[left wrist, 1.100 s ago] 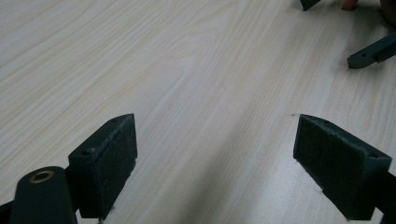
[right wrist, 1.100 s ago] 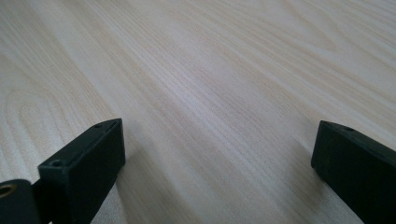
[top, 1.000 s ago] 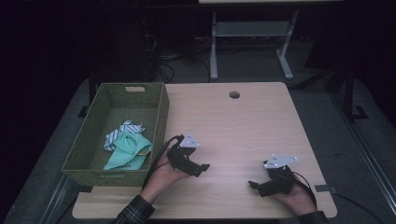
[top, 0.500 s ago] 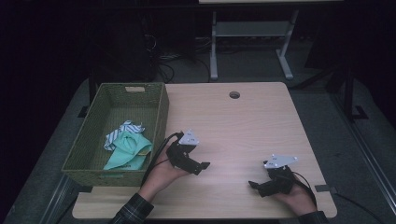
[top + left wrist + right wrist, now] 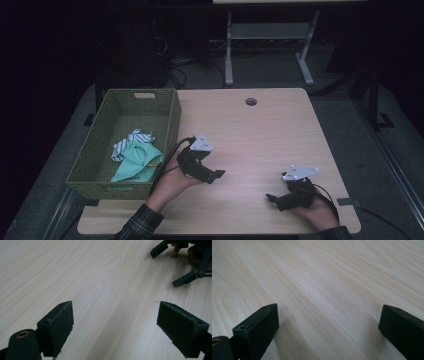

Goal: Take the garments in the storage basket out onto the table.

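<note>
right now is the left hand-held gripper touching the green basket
Apart. The high view shows bare table between the left hand-held gripper and the green basket; only its cable runs near the basket wall.

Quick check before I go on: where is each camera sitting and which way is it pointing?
High view: above the person's side, looking forward and down on the table and basket; both forearms, left gripper and right gripper show.
Left gripper view: rides the left gripper, looking across bare wood; its open jaws show.
Right gripper view: rides the right gripper, low over the wood; open jaws.
Shared: high and left gripper views both show the right gripper.
</note>
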A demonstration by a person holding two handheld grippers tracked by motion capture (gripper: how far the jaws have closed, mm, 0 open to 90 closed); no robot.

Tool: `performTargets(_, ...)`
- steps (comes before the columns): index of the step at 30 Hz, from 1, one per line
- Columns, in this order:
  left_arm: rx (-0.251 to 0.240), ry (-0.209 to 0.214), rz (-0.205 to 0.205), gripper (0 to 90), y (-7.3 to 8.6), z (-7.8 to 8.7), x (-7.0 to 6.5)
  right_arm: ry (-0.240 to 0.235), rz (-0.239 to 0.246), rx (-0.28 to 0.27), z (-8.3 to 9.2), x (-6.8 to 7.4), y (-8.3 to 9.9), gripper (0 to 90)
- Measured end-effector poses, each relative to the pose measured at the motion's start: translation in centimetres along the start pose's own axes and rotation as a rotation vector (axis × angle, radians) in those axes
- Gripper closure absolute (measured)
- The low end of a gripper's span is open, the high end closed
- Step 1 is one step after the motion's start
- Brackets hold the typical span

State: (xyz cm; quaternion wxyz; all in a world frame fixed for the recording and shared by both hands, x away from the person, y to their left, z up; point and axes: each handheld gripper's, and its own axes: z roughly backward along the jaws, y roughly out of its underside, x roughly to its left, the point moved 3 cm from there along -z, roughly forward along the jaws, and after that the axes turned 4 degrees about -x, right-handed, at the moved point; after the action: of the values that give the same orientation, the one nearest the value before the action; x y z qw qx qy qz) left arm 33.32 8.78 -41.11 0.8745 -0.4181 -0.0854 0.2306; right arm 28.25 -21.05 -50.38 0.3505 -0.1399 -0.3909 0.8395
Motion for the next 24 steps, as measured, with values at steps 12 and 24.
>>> performTargets(12, 0.001, 0.007, -0.008, 13.4, -0.9, 0.9, 0.3, 0.0, 0.0, 0.0, 0.0, 0.0, 0.0, 2.5)
performTargets(24, 0.006, 0.019, -0.022, 13.4, -1.9, 1.9, 0.7, 0.0, 0.0, 0.0, 0.0, 0.0, 0.0, 2.5)
